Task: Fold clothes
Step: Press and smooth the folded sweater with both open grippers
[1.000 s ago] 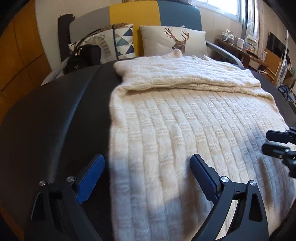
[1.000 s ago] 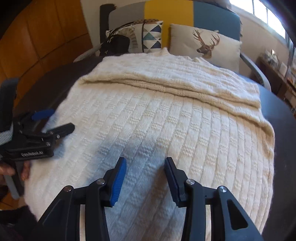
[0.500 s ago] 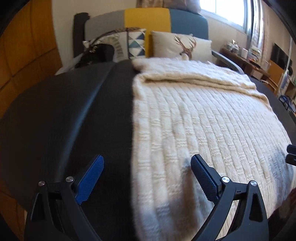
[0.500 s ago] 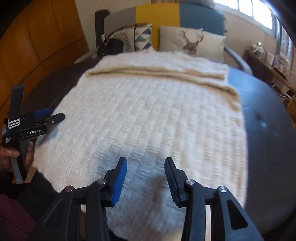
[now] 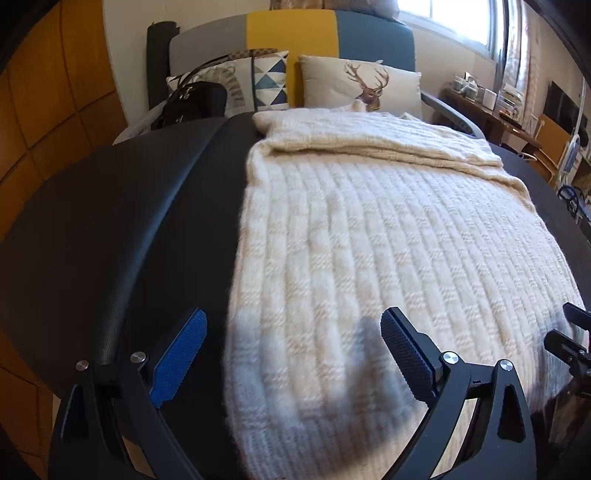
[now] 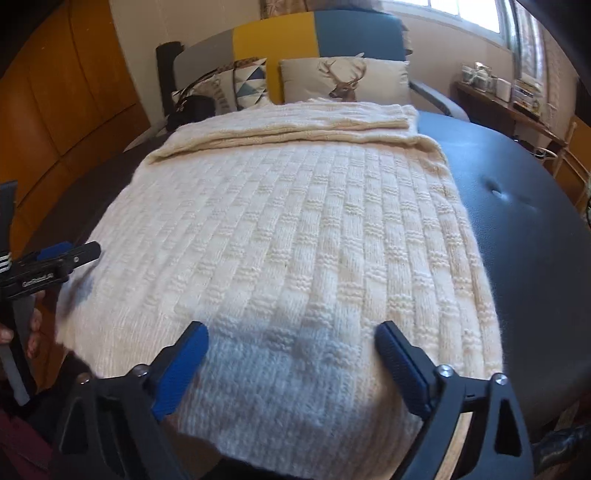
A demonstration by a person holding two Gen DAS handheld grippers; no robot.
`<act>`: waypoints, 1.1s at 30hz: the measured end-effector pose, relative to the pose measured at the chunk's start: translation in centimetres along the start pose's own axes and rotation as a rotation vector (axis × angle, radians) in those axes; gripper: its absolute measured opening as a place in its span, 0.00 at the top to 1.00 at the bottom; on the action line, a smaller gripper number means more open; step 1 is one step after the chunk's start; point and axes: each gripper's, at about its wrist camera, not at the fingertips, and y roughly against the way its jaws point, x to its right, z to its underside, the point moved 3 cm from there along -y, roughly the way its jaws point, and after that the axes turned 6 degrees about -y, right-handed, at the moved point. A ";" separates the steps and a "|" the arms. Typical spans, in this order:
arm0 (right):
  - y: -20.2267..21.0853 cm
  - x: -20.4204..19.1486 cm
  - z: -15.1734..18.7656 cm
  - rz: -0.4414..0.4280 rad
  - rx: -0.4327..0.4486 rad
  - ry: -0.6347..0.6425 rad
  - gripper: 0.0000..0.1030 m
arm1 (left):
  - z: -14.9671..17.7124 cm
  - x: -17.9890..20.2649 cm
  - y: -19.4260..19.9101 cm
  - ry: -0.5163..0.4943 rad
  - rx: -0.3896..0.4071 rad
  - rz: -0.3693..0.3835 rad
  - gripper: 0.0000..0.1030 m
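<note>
Cream knit sweater [image 6: 295, 236] flat beneath both wide-open grippers, left [image 5: 291, 354] at its near-left edge, right [image 6: 291, 354], jaws opening, over its near hem, nothing gripped.

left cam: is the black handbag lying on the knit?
No. The black handbag sits on the sofa beside the cushions, beyond the cream knit.

Daylight from the window [image 5: 454, 18] at upper right – soft shadows on the knit [image 6: 295, 240], fisheye-bent dark corners.
</note>
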 end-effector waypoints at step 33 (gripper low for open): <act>-1.9 -3.8 -3.0 0.100 -0.157 0.185 0.14 | 0.7 0.1 -2.2 0.036 -0.160 0.032 0.00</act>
